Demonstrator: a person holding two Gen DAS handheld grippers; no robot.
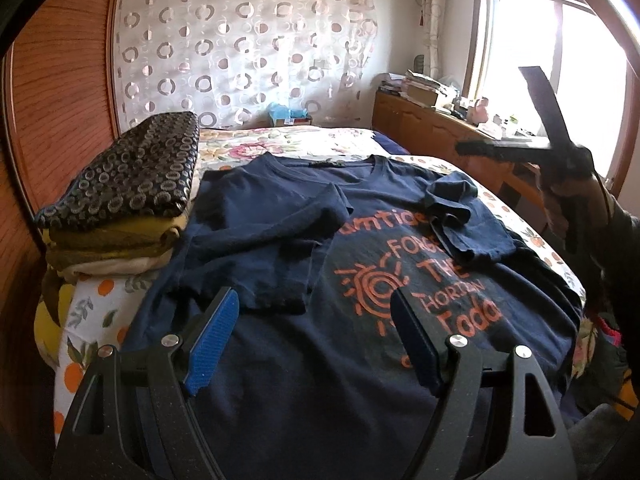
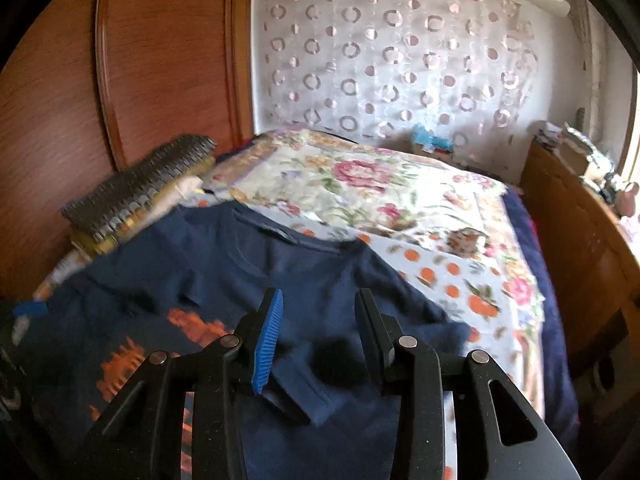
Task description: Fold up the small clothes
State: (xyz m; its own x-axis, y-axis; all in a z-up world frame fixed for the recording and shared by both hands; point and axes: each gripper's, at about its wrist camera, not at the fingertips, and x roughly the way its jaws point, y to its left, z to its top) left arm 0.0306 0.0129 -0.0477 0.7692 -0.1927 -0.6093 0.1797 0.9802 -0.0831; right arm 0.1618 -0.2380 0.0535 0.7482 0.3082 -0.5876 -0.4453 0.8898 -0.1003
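1. a navy t-shirt [image 1: 360, 280] lies front-up on the bed [image 1: 280, 142], collar at the far end, orange print of a sun and words showing across the chest; it covers most of the near part of the bed.
2. the shirt's left sleeve [image 1: 280, 216] is folded inward over the chest; the right sleeve [image 1: 468, 224] is also turned in and lies crumpled over part of the print.
3. the left gripper [image 1: 316, 332] hangs over the near half of the shirt, its fingers [image 1: 212, 340] wide apart with nothing between them; one carries a blue ribbed pad; whether they touch the cloth cannot be told.
4. the right gripper [image 2: 318, 336] is over the right side of the shirt near the folded sleeve [image 2: 304, 384]; its fingers [image 2: 266, 344] stand apart, holding nothing; in the left wrist view it shows at the far right, raised above the bed [image 1: 532, 136], blurred.
5. a stack of folded clothes [image 1: 120, 200] sits at the left edge of the bed, just beside the shirt's shoulder, topped by a dark piece with a ring pattern; yellowish and pale pieces lie beneath.
6. the bed cover is floral at the far end, with an orange-fruit print nearer [image 2: 452, 272].
7. a wooden wardrobe [image 2: 160, 60] stands on the left; a curtain with circles [image 1: 248, 48] hangs on the far wall; a cluttered wooden cabinet [image 1: 432, 120] runs along the right under a window [image 1: 532, 60].
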